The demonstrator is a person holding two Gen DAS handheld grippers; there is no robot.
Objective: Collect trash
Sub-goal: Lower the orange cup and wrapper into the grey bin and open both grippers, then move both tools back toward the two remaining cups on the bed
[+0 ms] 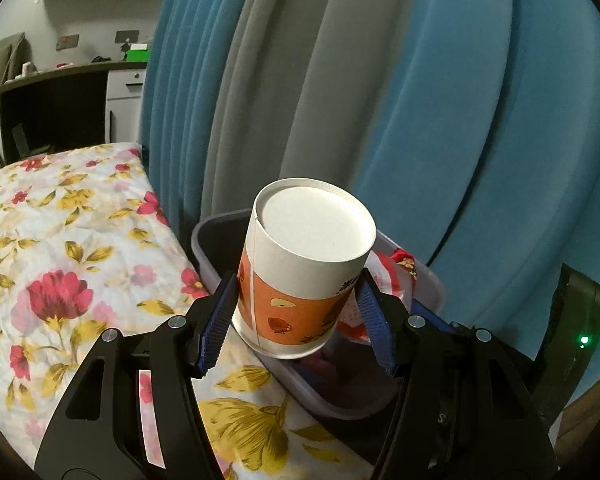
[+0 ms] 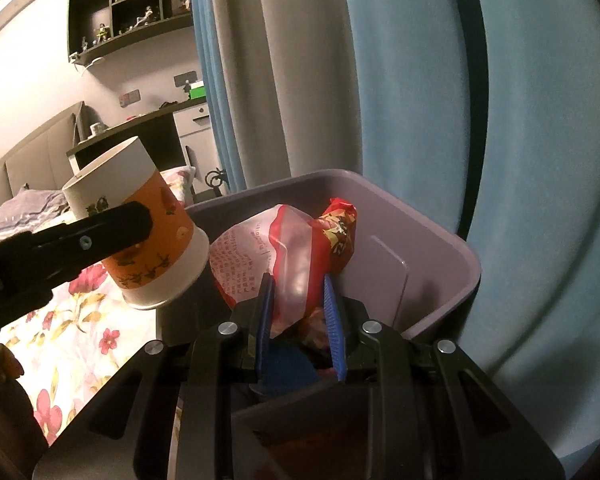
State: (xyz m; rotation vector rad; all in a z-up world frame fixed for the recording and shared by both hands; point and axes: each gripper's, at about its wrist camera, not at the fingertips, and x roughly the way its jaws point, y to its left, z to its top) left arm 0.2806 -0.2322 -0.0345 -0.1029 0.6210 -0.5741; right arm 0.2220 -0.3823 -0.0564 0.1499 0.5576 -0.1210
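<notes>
A paper cup (image 1: 306,268), white with an orange printed band, is pinched between the blue pads of the left gripper (image 1: 296,320). It is turned upside down and tilted, its flat white base facing up and away, its rim lower. In the left wrist view it hangs over the near edge of a grey plastic bin (image 1: 432,280), where the bin meets the flowered bedspread (image 1: 60,272). In the right wrist view the same cup (image 2: 148,236) is left of the bin (image 2: 440,248), with the left gripper's black finger (image 2: 100,236) across its side.

The right gripper (image 2: 298,312) is above the bin, its jaws closed part way on a crumpled plastic wrapper (image 2: 292,248), clear and white with red print. The wrapper stands up between the blue pads, and a red snack bag (image 2: 340,228) shows just behind it. More rubbish lies below, too dark to make out.

Blue and grey curtains (image 1: 420,100) hang right behind the bin. Farther left are a dark desk (image 1: 60,76) and a wall shelf with small figures (image 2: 132,4).
</notes>
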